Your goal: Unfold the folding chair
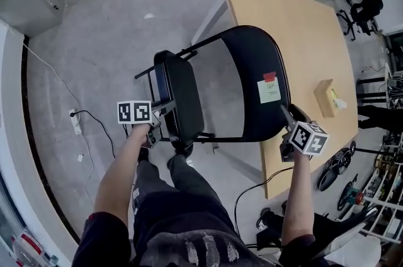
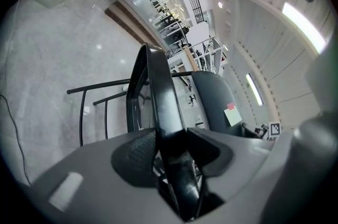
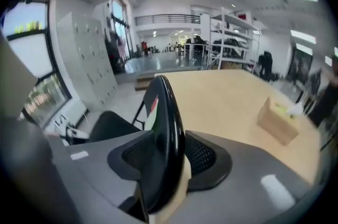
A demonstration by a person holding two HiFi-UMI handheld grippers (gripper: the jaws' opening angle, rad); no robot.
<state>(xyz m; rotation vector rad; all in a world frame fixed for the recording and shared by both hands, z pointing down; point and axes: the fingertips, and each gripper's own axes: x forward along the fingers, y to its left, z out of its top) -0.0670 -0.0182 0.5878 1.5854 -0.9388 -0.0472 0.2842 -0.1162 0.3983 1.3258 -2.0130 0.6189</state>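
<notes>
A black folding chair stands partly opened in front of me, its seat (image 1: 179, 96) tipped up on edge and its backrest (image 1: 252, 80) carrying a pale green note (image 1: 269, 90) with red tape. My left gripper (image 1: 165, 109) is shut on the seat's near rim; in the left gripper view the rim (image 2: 161, 91) runs up between the pads of the left gripper (image 2: 171, 149). My right gripper (image 1: 286, 114) sits at the backrest's near right edge. In the right gripper view the backrest rim (image 3: 166, 128) lies between the right gripper's (image 3: 166, 157) jaws, which stand open with mesh pad showing on both sides.
A light wooden table (image 1: 302, 33) stands just behind the chair, with a cardboard tissue box (image 1: 327, 97) on it. A power strip (image 1: 75, 122) and cable lie on the grey floor at left. My legs are directly below the chair. Shelving and clutter line the right side.
</notes>
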